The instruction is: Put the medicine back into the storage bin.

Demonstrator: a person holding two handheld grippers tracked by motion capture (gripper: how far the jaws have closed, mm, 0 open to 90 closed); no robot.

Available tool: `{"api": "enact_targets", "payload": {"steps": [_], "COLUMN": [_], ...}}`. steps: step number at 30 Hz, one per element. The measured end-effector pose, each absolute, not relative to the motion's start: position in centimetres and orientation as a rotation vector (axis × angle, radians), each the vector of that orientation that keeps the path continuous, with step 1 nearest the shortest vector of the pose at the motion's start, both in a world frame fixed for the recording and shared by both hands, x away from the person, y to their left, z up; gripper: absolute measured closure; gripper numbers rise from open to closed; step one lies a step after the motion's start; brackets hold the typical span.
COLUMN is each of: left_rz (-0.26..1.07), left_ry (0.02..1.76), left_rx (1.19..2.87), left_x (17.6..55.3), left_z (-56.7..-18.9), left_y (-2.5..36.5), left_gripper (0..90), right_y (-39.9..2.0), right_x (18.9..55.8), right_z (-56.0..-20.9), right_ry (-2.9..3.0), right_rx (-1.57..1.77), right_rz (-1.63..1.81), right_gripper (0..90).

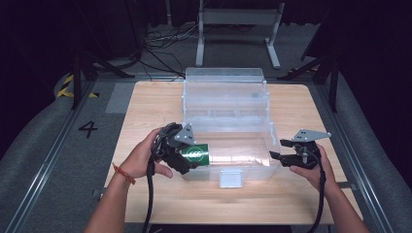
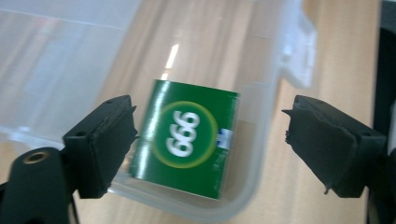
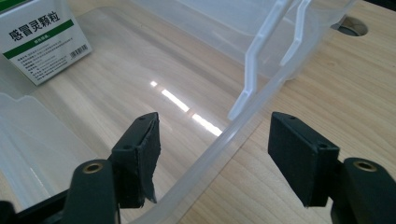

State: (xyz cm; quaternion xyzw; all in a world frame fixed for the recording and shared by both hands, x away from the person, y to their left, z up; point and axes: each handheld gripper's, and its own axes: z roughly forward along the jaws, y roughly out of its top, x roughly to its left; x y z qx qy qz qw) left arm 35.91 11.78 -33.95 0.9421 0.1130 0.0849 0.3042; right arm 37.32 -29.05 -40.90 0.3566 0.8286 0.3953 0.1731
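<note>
Pale wooden table (image 1: pixel 145 104), clear plastic lidded storage box (image 1: pixel 224 99) at centre. We found the small green carton marked 666 (image 2: pixel 184 142) inside the box's left front corner, between our left gripper's (image 2: pixel 210 140) parted jaws, unclasped. Our right gripper (image 3: pixel 212 156) straddled the box's right rim, jaws apart.

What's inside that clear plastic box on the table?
Inside the clear box, at its left end, stands a green carton with a white side of printed text. Through the floor the wooden table shows. The part of the box behind the carton is covered.
</note>
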Motion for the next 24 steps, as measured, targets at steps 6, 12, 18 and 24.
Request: {"api": "enact_targets", "payload": {"steps": [6, 12, 18, 24], "left_rz": [0.253, 0.293, 0.260, 0.266], "left_ry": [0.258, 0.315, 0.300, 0.304], "left_rx": [2.487, 2.519, 2.510, 2.493], "left_x": [33.3, 33.5, 34.2, 34.5], "left_z": [-36.5, -38.5, -39.3, -39.3], "left_y": [11.3, 10.8, 10.7, 10.9], "left_gripper": [25.4, 35.1, 45.0, 55.5], "right_y": [-29.0, -28.6, -27.9, -26.7], "right_x": [37.4, 37.6, 38.9, 41.2], "right_z": [-40.2, -38.6, -35.4, -32.9], "right_ry": [2.337, 2.324, 2.305, 2.332], "right_rx": [0.991, 0.924, 0.805, 0.710], "right_rz": [1.137, 1.173, 1.244, 1.248], "right_gripper": [35.8, 39.4, 40.1, 40.3]}}
